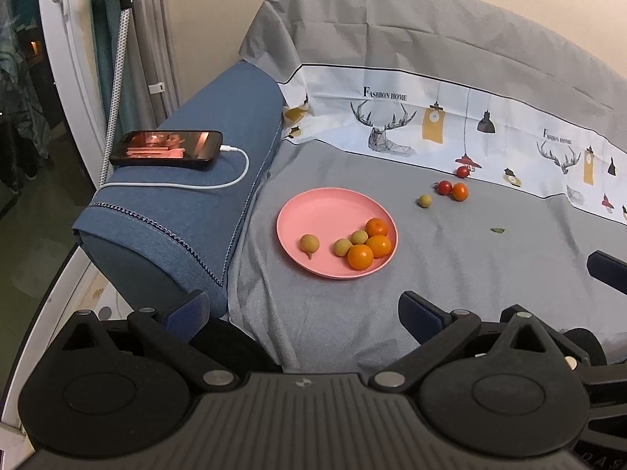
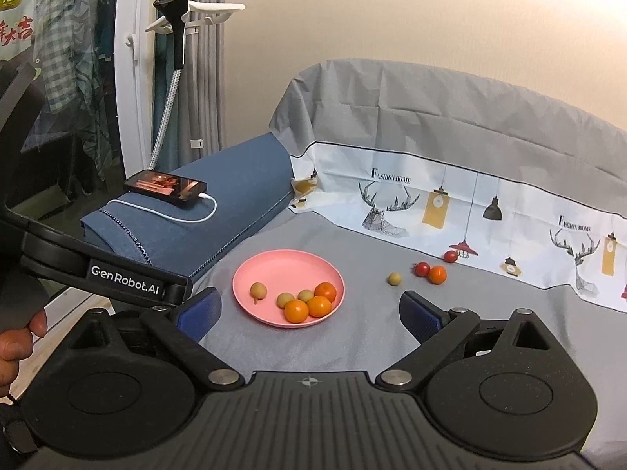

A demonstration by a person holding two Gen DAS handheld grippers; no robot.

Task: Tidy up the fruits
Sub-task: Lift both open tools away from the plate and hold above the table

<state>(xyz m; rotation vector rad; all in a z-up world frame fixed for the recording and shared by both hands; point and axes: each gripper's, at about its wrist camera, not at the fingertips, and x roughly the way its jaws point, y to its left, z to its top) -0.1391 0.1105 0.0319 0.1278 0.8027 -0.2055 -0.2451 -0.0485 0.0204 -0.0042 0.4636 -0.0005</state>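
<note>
A pink plate (image 1: 325, 207) (image 2: 274, 264) lies on the grey cloth and holds three oranges (image 1: 359, 256) (image 2: 296, 310) and three small yellow-green fruits (image 1: 309, 243) (image 2: 258, 291). Loose on the cloth beyond it are one yellow-green fruit (image 1: 424, 201) (image 2: 394, 278), two red tomatoes (image 1: 444, 187) (image 2: 422, 269) and an orange tomato (image 1: 459, 191) (image 2: 437, 274). My left gripper (image 1: 301, 309) is open and empty, near the plate's front. My right gripper (image 2: 309, 313) is open and empty, its jaws wide apart either side of the plate's near edge.
A blue sofa arm (image 1: 203, 196) (image 2: 219, 211) at the left carries a charging phone (image 1: 166, 148) (image 2: 164, 188). A printed cloth band (image 1: 450, 125) runs along the sofa back. A small green leaf (image 1: 497, 230) lies on the cloth. The left gripper's arm (image 2: 98, 266) crosses the right view.
</note>
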